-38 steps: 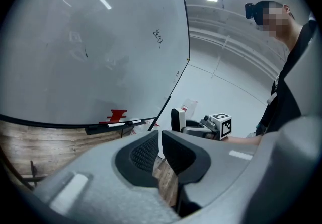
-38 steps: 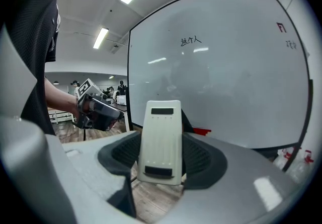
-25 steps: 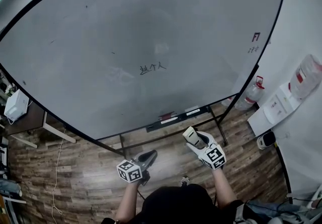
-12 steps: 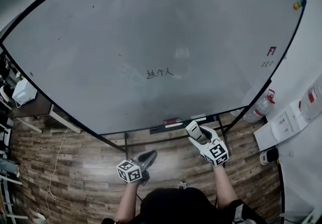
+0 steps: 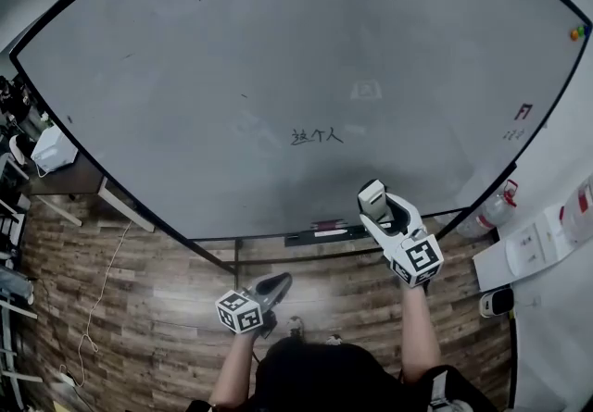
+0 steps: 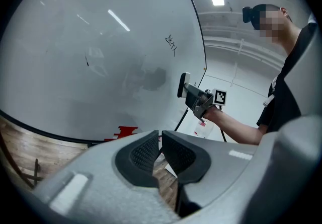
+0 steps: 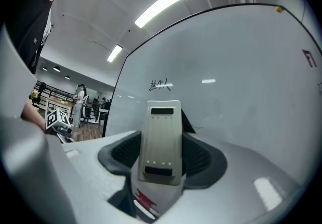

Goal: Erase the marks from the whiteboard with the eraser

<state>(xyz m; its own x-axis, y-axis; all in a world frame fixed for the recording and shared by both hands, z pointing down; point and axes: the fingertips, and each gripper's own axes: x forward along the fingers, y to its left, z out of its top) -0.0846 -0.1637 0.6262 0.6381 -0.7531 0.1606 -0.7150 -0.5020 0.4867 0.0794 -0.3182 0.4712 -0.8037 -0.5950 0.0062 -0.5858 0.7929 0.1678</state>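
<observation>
Eraser (image 7: 161, 142): pale oblong block, long axis running along the jaws, clamped between the right gripper's (image 5: 378, 208) jaws, short of the whiteboard (image 5: 185, 77).
Marks (image 5: 317, 136): small dark handwriting mid-board, about 11 o'clock from the eraser; right gripper nearer.
Left gripper (image 5: 271, 290): jaws practically together, empty, at 8 o'clock from the right.

Open whiteboard (image 5: 278, 49) runs bare from the eraser (image 5: 372, 199) up to the written marks (image 5: 316, 136); the marker tray (image 5: 320, 234) juts out just below.
</observation>
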